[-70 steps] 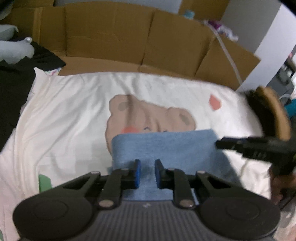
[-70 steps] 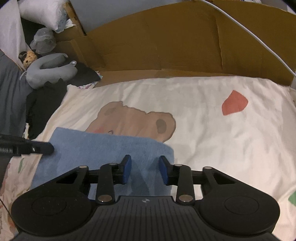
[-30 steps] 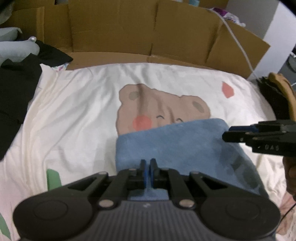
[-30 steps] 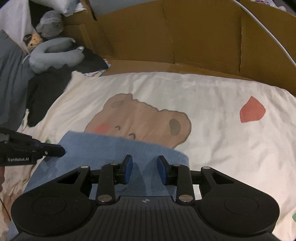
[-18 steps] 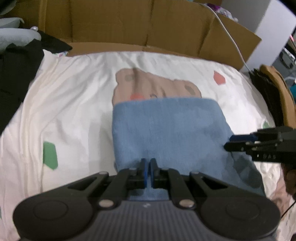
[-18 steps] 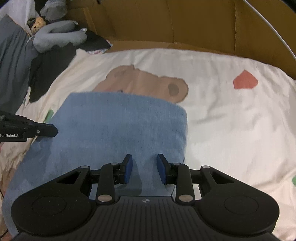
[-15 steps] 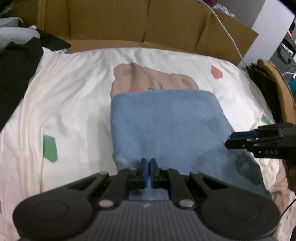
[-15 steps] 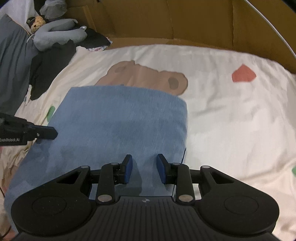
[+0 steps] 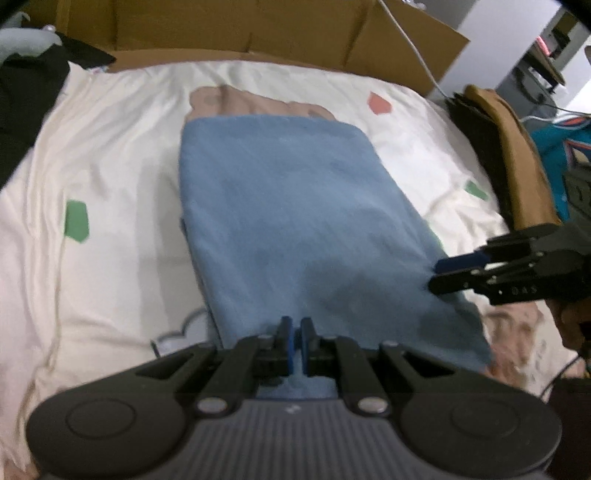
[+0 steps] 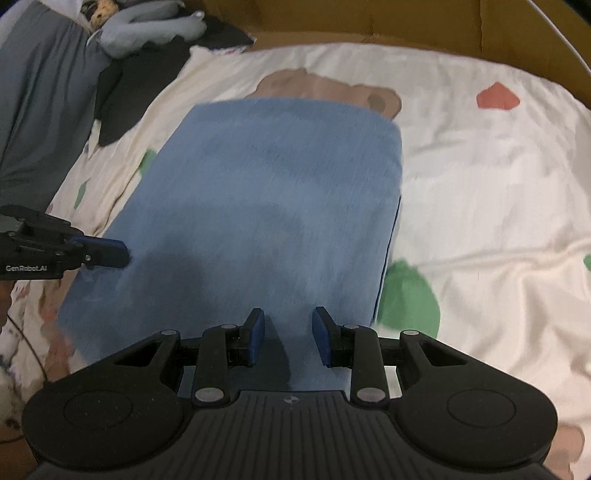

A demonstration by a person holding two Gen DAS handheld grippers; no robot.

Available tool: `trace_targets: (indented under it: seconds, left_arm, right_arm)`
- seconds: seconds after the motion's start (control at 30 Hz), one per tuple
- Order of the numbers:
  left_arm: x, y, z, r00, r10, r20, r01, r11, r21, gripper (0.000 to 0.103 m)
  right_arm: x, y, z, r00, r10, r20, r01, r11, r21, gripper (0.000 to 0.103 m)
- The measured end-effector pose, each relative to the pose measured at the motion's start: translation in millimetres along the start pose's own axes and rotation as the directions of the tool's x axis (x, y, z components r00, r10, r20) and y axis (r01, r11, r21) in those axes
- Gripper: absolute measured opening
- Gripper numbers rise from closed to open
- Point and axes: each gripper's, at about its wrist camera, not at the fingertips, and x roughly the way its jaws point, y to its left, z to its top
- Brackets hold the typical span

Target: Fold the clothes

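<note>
A blue folded garment (image 9: 295, 206) lies lengthwise on the cream bear-print sheet (image 9: 110, 166), its far edge over the bear's face. My left gripper (image 9: 296, 332) is shut on the garment's near edge, towards its left side. In the right wrist view the same garment (image 10: 266, 192) runs under my right gripper (image 10: 288, 332). Its blue pads stand apart above the near edge, towards the right side, and the cloth below them looks flat and unpinched. The left gripper (image 10: 118, 254) shows at the garment's left edge there. The right gripper (image 9: 437, 277) shows at its right edge in the left wrist view.
A cardboard wall (image 9: 221, 29) lines the far side of the bed, with a white cable (image 9: 413, 48) over it. Dark clothes (image 10: 125, 96) and a grey neck pillow (image 10: 147, 29) lie at the far left. Brown and black garments (image 9: 509, 147) are piled at the right edge.
Both grippers have drawn back towards the near side and tipped further down. The garment now stretches longer ahead and hides more of the bear. The left jaws closed before one second ago.
</note>
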Motion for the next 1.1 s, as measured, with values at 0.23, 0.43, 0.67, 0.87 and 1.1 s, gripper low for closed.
trace_targets:
  seconds: [0.23,0.43,0.67,0.87,1.1]
  left_arm:
    - [-3,-3,-15,1.0,0.005,-0.015,-0.005,1.0,0.01,0.006]
    - [8,-3,-17,0.998,0.04,-0.049,-0.039,0.999,0.023,0.003]
    - [17,-1,-17,0.997,0.04,-0.065,-0.04,0.999,0.007,0.003]
    - [-14,5,0,0.999,0.038,0.019,-0.037,0.999,-0.033,0.031]
    - [-15,33,15,0.993,0.099,0.064,-0.089,0.985,-0.146,0.054]
  right_arm:
    - [-11,16,-16,0.997,0.023,-0.073,-0.024,1.0,-0.007,0.036]
    - [-1,30,-27,0.993,0.03,-0.113,-0.034,0.999,-0.036,0.035]
    - [18,40,-31,0.988,0.028,-0.15,-0.037,0.997,-0.061,0.036]
    - [-5,25,-15,0.991,0.067,-0.113,-0.07,0.997,-0.023,0.042]
    - [-20,-11,3,0.999,0.009,-0.032,-0.008,0.999,0.033,0.052]
